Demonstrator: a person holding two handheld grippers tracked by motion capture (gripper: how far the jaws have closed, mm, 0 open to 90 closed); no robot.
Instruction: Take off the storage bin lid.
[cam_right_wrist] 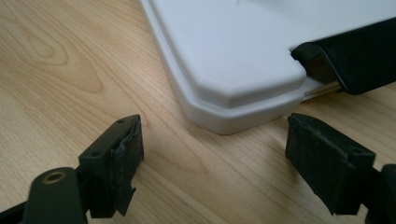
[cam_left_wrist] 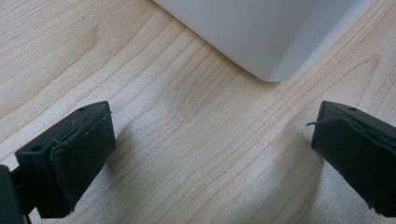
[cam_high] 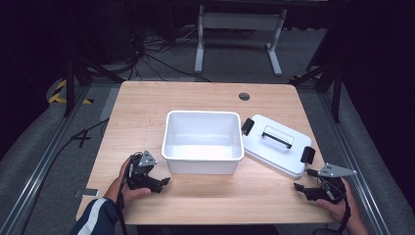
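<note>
A white plastic tub [cam_high: 203,142] stands empty in the middle of the wooden table [cam_high: 147,103]. Its white lid [cam_high: 276,145], with a black handle and black side clips, lies flat to the tub's right. My left gripper [cam_high: 164,182] rests low on the table near the tub's front left corner [cam_left_wrist: 266,70], jaws wide open and empty. My right gripper [cam_high: 297,187] sits at the table's front right, just in front of the lid's near corner [cam_right_wrist: 233,100], jaws open with nothing between them. A black clip [cam_right_wrist: 355,60] shows on the lid's edge.
A round cable hole [cam_high: 244,96] sits near the table's far edge. Beyond the table are a white desk frame [cam_high: 240,36] and loose cables on the grey floor. Bare wood spans the front between my grippers.
</note>
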